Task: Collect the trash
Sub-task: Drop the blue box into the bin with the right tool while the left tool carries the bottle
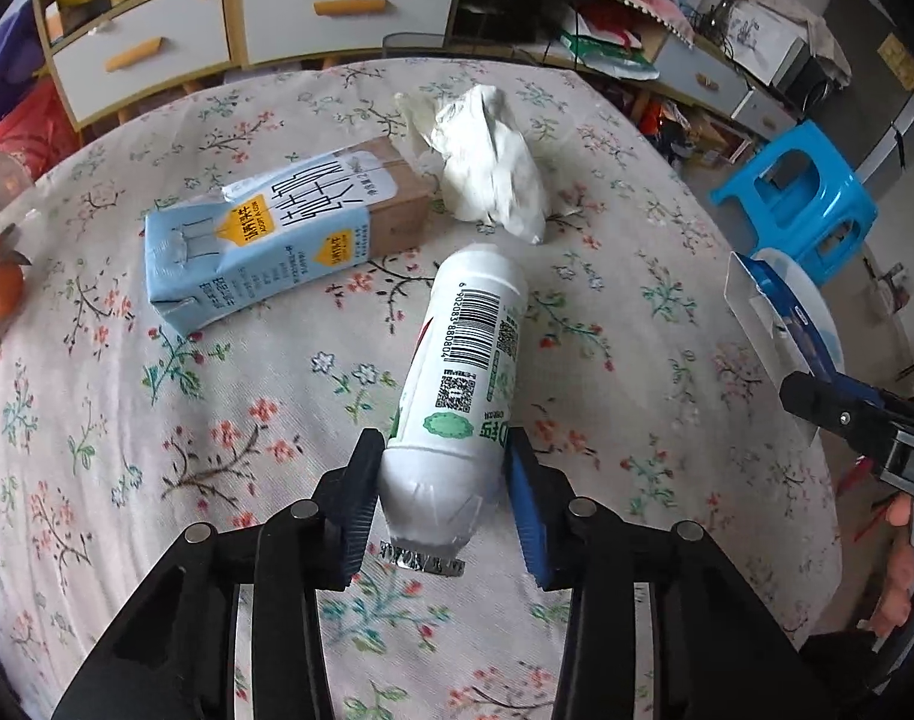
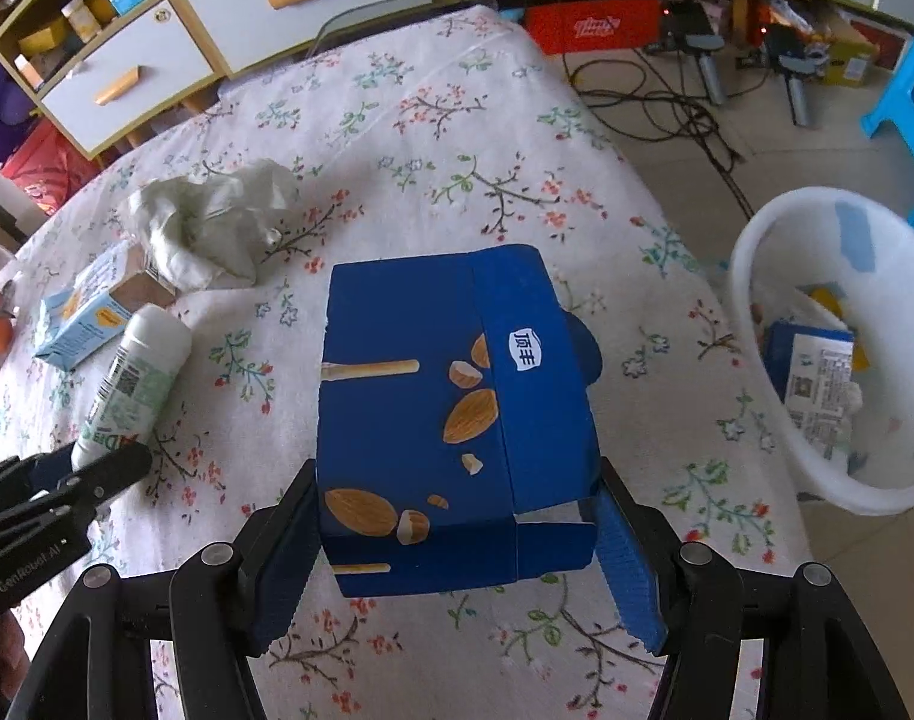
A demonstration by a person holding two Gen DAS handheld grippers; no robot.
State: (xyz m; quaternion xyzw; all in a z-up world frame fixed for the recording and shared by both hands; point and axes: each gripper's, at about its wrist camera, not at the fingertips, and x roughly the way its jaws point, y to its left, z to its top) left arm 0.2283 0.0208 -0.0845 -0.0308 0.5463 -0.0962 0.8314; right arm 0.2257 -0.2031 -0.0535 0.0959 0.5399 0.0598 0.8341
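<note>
The left hand-held gripper (image 1: 444,504) pinches the neck end of the white bottle (image 1: 463,372) lying on the counter (image 1: 156,450) beside the milk carton (image 1: 276,234); the round bottle may slip out. The right hand-held gripper (image 2: 457,540) holds the blue box (image 2: 444,420) left of the white bin (image 2: 757,276); an early release would miss it.

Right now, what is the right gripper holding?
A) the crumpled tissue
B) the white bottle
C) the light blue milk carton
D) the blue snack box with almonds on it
D: in the right wrist view the right gripper has the blue snack box clamped between its fingers, lifted over the table.
</note>
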